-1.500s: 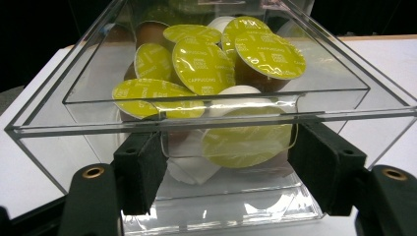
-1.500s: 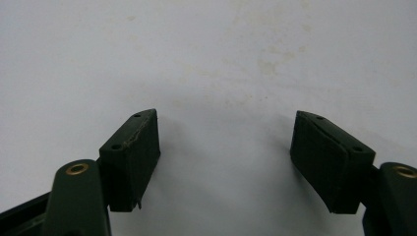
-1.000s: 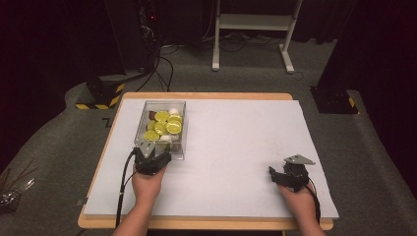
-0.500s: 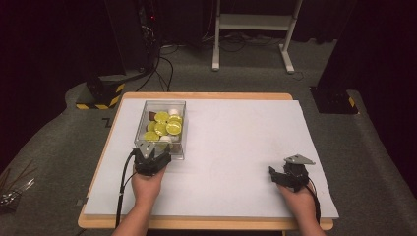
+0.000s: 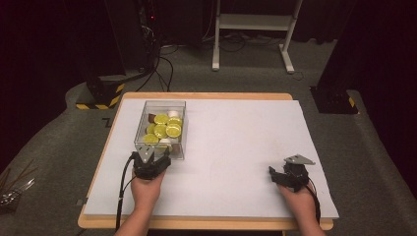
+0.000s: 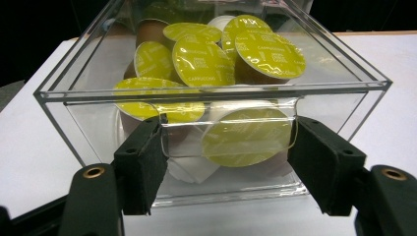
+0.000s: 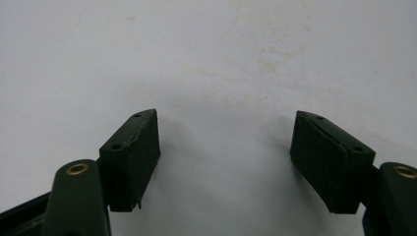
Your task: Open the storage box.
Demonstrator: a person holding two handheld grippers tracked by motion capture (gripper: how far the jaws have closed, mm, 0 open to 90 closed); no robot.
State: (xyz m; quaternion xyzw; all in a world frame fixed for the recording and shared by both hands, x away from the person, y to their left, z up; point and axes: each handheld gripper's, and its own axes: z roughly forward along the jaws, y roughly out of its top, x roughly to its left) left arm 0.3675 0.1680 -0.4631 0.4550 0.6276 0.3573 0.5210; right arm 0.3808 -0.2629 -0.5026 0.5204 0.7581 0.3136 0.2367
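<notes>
The left gripper (image 6: 223, 147) stands wide at the clear box (image 6: 339, 81), gripping nothing; close gently on its front tab. The right gripper (image 7: 226, 162) rests open and empty.

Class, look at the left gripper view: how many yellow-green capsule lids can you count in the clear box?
7 lids in the clear box: five on top, one front left, one low against the near wall. More may be buried underneath.

Capsules (image 5: 166, 129) in box (image 5: 145, 114) on table's (image 5: 236, 142) left half
</notes>
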